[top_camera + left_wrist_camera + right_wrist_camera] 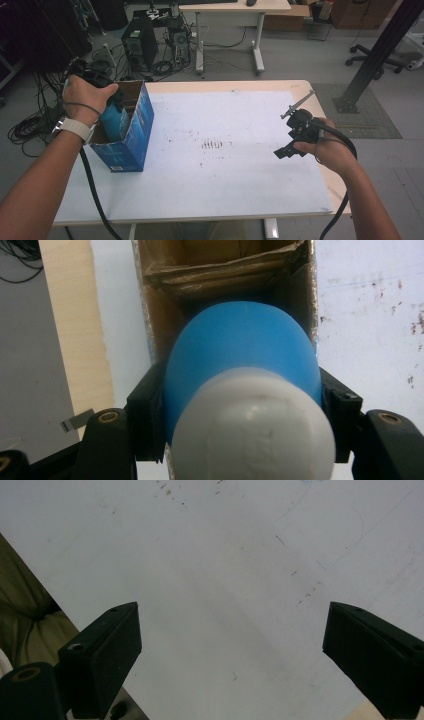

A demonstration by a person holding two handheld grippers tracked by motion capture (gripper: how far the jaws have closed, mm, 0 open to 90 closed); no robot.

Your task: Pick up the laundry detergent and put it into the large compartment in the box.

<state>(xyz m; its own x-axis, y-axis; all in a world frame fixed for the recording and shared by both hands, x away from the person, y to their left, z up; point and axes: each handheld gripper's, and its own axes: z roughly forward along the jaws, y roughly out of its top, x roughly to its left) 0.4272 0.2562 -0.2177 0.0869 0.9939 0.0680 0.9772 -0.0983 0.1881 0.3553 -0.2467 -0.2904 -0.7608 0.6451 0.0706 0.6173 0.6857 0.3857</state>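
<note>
A blue bottle [242, 347] with a white cap [252, 425] is clamped between the jaws of my left gripper [242, 405], which is shut on it. The bottle's body hangs inside the open top of a blue cardboard box [225, 275]. From above, the blue bottle [112, 120] sits partly down in the blue box [137, 132] at the table's left side, under my left gripper [107, 92]. My right gripper [287, 150] hovers over the table's right side, jaws wide apart with nothing between them [232, 630].
The white table [225, 170] has scuff marks near its middle. Beyond it on the floor stand a computer tower [140, 42], tangled cables [30, 125] and a white desk [235, 10]. A black post [375, 55] rises at the right.
</note>
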